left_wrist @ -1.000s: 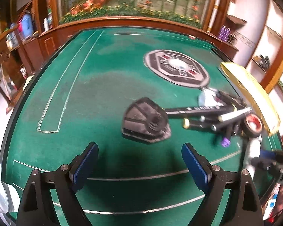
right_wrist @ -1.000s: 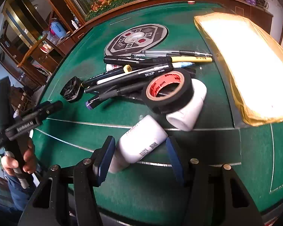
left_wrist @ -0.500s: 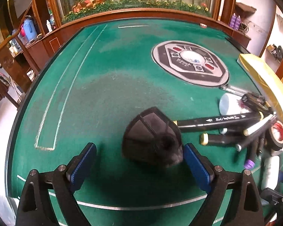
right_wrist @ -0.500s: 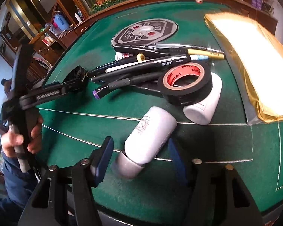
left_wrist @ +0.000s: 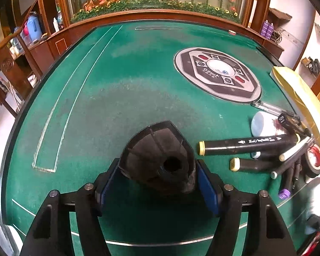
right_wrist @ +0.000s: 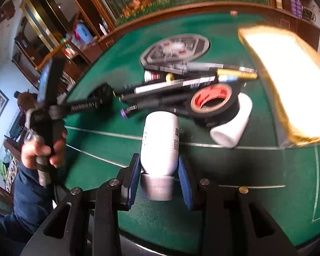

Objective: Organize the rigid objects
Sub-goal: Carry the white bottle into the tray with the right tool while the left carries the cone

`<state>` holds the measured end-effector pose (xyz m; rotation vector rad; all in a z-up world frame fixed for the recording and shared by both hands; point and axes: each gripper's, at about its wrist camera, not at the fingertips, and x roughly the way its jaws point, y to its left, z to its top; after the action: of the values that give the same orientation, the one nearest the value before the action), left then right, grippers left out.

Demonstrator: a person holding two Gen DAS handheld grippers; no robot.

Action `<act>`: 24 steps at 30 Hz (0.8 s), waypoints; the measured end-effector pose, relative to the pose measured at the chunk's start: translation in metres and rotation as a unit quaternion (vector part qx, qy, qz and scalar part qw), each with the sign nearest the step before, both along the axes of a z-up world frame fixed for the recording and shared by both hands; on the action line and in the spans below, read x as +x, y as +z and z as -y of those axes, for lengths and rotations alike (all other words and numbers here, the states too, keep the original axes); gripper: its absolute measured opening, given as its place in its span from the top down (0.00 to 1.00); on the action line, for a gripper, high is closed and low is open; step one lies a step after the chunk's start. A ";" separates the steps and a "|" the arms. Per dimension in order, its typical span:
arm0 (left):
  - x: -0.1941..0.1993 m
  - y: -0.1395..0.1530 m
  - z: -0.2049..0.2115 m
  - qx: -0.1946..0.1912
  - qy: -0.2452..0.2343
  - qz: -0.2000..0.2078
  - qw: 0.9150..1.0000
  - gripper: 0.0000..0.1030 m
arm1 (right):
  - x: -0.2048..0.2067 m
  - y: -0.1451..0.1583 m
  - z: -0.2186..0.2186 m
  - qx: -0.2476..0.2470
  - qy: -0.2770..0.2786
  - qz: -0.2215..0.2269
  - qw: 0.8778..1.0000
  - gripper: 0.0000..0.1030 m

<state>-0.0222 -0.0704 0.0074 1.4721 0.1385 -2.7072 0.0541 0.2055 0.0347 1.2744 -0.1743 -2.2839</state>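
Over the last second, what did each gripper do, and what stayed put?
The left gripper advanced over the black pen holder, its jaws closing around it. The right gripper is closing on the white bottle, now swung end-on. The markers and tape roll stayed put.

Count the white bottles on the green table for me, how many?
2. One white bottle sits between the closing right gripper pads, grey cap toward the camera. The other lies beside the black tape roll. The marker pile might hide more.
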 end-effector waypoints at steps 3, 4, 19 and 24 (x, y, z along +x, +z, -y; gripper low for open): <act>0.006 0.004 0.000 0.019 -0.005 -0.001 1.000 0.30 | -0.002 0.020 -0.023 -0.015 -0.022 -0.024 0.999 0.67; 0.009 0.007 -0.001 0.024 -0.009 -0.005 1.000 0.30 | -0.005 0.027 -0.033 -0.016 -0.034 -0.035 0.999 0.67; 0.028 0.047 -0.039 0.039 -0.056 -0.047 0.997 0.30 | -0.082 0.003 -0.149 0.057 -0.199 -0.010 0.978 0.67; 0.030 0.054 -0.057 0.044 -0.080 -0.052 0.994 0.30 | -0.055 -0.001 -0.152 0.066 -0.181 0.010 0.981 0.68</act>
<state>0.0081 -0.0130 0.0616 1.4214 0.1524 -2.9440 -0.0011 0.3576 0.0335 1.4293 -0.2869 -2.6266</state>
